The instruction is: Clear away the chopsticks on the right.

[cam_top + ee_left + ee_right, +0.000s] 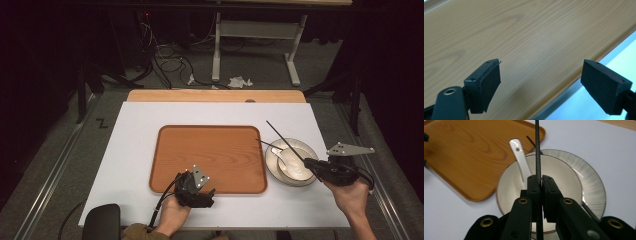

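Fingers [549, 192] on chopstick [538, 150] above bowl [564, 185], spoon [520, 157], beside tray [474, 157]

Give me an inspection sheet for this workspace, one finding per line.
Surface: white table, wooden tray on it.
Job's things: black chopstick in the right hand-held gripper; second chopstick on the plate; bowl on the plate holds a white spoon.
Clutter: nothing seen.
Grippers: left hand-held gripper open over the tray; right shut.
Cables: one trails from each.
Surroundings: floor cables, crumpled paper.
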{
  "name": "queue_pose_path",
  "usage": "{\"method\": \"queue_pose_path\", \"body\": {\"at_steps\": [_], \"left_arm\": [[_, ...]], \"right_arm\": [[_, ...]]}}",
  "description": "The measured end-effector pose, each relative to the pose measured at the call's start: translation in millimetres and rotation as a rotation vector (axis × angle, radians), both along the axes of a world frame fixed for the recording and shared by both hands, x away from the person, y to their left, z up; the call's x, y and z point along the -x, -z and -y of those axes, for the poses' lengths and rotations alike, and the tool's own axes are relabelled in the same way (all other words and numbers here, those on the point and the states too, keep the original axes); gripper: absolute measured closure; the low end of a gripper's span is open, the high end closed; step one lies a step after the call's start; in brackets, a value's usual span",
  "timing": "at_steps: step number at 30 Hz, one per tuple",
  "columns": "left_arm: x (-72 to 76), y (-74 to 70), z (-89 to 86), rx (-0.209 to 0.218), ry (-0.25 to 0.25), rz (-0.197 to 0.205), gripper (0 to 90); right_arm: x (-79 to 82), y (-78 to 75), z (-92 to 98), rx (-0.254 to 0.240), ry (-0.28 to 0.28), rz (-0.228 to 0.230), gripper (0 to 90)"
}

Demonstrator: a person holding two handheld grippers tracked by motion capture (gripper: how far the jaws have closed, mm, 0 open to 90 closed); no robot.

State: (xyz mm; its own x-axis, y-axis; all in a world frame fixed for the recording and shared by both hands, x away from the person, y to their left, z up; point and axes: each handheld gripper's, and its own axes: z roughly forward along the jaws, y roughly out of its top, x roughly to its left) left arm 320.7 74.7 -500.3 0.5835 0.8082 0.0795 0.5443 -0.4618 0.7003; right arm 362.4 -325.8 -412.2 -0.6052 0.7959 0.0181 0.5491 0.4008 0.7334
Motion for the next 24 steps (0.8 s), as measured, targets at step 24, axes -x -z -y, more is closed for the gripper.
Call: {"method": "queue_pose_path", "body": {"at_steps": [24], "left_arm": [[-9.7,-2.6,18.5,0.001,0.077,0.017,16.5]], "right_arm": [[20.6,24.3,-80.5,0.059,-0.097,-0.05,86.4]]}}
